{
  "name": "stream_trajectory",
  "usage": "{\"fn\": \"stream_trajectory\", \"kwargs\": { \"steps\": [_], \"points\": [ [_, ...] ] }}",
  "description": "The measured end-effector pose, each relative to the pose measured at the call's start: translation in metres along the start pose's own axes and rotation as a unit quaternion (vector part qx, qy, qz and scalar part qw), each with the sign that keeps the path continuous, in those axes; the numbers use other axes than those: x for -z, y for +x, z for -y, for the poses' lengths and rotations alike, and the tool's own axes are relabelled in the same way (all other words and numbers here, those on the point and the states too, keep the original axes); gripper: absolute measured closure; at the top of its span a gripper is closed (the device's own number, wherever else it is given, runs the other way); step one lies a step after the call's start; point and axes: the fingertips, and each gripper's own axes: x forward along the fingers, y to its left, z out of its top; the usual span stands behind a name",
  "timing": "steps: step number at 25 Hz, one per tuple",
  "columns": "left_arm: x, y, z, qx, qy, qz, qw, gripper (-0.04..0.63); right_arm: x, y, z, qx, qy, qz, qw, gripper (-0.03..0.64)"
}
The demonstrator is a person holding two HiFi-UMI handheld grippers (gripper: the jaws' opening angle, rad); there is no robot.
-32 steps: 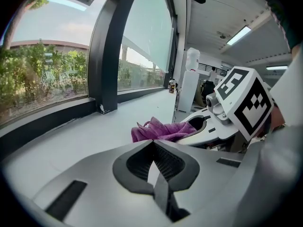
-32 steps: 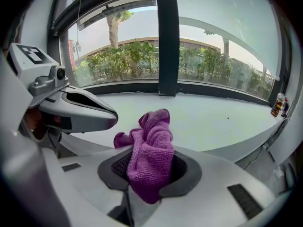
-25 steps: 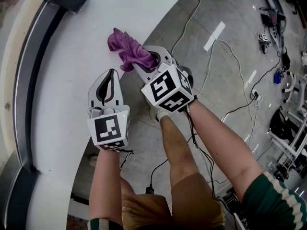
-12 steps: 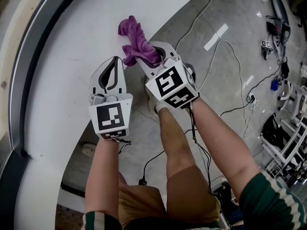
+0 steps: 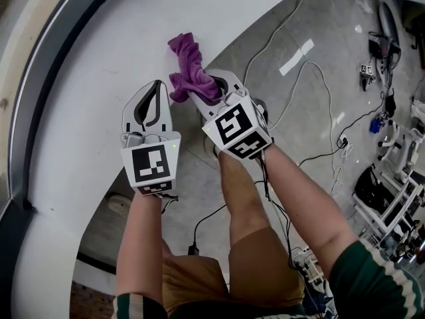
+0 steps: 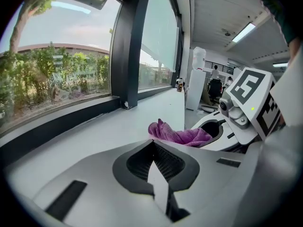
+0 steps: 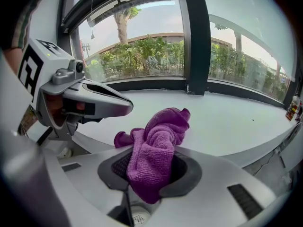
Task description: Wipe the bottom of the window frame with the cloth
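Observation:
A purple cloth (image 5: 188, 65) hangs bunched over the white window sill (image 5: 99, 72), near its rounded edge. My right gripper (image 5: 211, 84) is shut on the cloth (image 7: 156, 148), whose free end droops forward past the jaws. My left gripper (image 5: 155, 88) sits just left of it over the sill, shut with nothing between its jaws. From the left gripper view the cloth (image 6: 178, 135) lies ahead to the right, in the right gripper (image 6: 222, 126). The dark bottom rail of the window frame (image 5: 40, 92) runs along the sill's far side, well away from both grippers (image 7: 156, 83).
A dark upright mullion (image 7: 195, 37) splits the glass. A small bottle (image 6: 179, 83) stands far along the sill. Below the sill edge is grey concrete floor with cables (image 5: 299, 65), a tape strip (image 5: 297, 57) and equipment (image 5: 392, 178) at the right.
Both grippers have edged a little forward along the sill, the cloth still in the right one. The head view has turned, so the window frame sits further left.

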Motion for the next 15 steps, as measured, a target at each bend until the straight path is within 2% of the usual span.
{"fn": "stream_trajectory", "kwargs": {
  "steps": [10, 15],
  "points": [
    [0.012, -0.033, -0.024, -0.022, -0.018, 0.0, 0.9996, 0.586, -0.013, 0.009, -0.039, -0.028, -0.028, -0.009, 0.999, 0.488],
    [0.015, -0.068, -0.044, -0.028, -0.025, 0.007, 0.9993, 0.586, -0.031, 0.015, -0.079, -0.038, -0.037, -0.009, 0.999, 0.488]
  ]
}}
